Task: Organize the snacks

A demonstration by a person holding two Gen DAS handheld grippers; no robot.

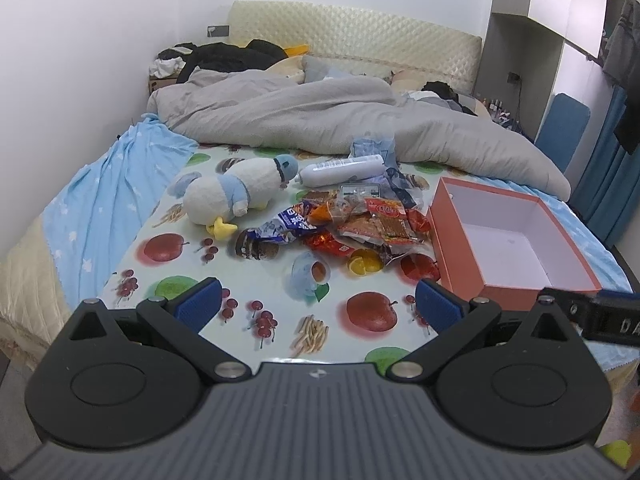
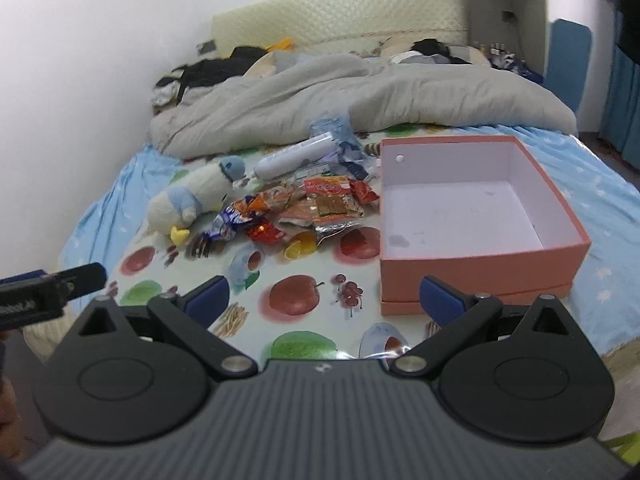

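Nearest, the left gripper [image 1: 318, 300] and the right gripper [image 2: 324, 300] both hang spread wide and empty over the fruit-print cloth [image 1: 256, 280], apparently poised for a first pick. Farther in, the snack packets [image 1: 360, 226] lie heaped mid-cloth, just left of the open pink box [image 2: 476, 268], which looks placed to receive them. A plush penguin [image 1: 236, 192] and white bottle [image 1: 340, 170] sit beside the heap; the grey duvet [image 1: 320, 116] lies beyond.

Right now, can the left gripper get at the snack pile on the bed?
Probably yes. The left gripper is open and empty, and only bare fruit-print sheet lies between it and the snack pile.
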